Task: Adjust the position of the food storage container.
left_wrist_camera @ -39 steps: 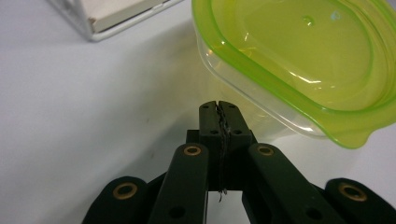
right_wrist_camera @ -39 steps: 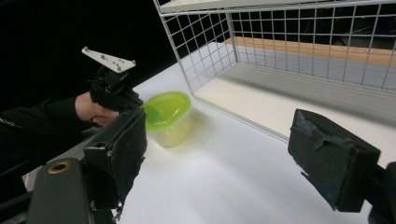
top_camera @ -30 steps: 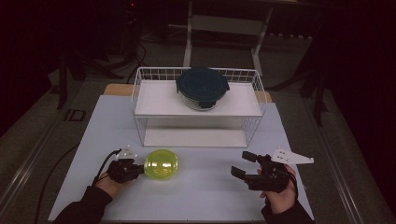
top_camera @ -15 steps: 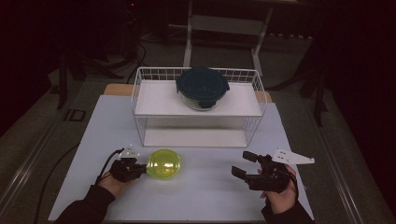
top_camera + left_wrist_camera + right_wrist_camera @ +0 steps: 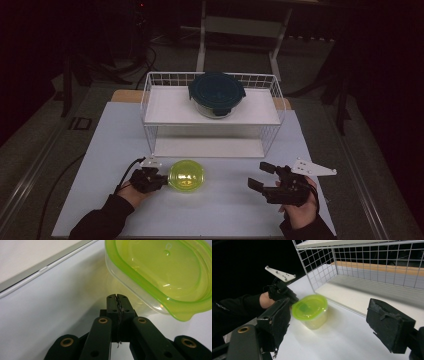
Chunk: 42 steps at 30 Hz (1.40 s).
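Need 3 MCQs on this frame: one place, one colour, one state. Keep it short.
1. Where does the dark-lidded container sit?
A. on the wire rack's top shelf
B. on the table in front of the rack
C. on the floor

2. What colour is the lid of the container by the left hand-held gripper?
A. red
B. yellow-green
C. white

3. How do the jaws of the right hand-held gripper stand?
A. shut on the container
B. shut on nothing
C. open

Key: 1 A, it rests on the wire rack shelf; 2 B, the lid is translucent yellow-green; 3 C, a wide gap shows between the pads.
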### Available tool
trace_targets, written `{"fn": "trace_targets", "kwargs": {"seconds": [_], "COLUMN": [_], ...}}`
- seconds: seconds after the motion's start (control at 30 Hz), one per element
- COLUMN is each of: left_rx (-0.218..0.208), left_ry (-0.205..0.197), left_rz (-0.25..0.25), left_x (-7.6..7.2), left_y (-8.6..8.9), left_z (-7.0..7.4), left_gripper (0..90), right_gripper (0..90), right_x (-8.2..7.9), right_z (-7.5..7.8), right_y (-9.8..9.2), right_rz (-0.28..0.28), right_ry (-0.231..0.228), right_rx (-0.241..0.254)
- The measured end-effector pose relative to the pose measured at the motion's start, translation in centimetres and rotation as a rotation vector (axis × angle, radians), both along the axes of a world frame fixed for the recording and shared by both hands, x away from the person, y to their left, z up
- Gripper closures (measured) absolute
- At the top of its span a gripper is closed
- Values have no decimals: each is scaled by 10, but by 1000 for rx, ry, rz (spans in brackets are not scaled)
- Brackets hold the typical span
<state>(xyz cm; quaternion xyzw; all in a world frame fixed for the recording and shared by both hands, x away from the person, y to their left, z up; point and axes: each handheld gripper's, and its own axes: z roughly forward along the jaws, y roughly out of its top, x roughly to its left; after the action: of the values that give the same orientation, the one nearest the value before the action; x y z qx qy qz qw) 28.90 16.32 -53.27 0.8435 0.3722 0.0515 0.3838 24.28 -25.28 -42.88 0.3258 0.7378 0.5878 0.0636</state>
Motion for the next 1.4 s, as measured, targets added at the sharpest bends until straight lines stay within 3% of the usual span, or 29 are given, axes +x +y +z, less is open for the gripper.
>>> {"fn": "trace_targets", "kwargs": {"seconds": [0.5, 0.97, 1.27, 1.4], "left_rx": [-14, -21, -37, -54], "left_ry": [2, 20, 37, 22], "left_rz": [-66, -160, -150, -118], "left_x": [11, 3, 1, -5], "left_y": [-36, -69, -64, -51], "left_z": [3, 0, 2, 13], "left_gripper": [885, 884, 863, 760], "right_gripper": [191, 191, 191, 207], "right_x": [0, 0, 0, 0], "right_z": [0, -1, 0, 0], "right_y": [1, 1, 1, 1], "right_rz": [4, 1, -1, 10], "right_ry": [-2, -3, -6, -9], "right_rx": [2, 0, -4, -2]}}
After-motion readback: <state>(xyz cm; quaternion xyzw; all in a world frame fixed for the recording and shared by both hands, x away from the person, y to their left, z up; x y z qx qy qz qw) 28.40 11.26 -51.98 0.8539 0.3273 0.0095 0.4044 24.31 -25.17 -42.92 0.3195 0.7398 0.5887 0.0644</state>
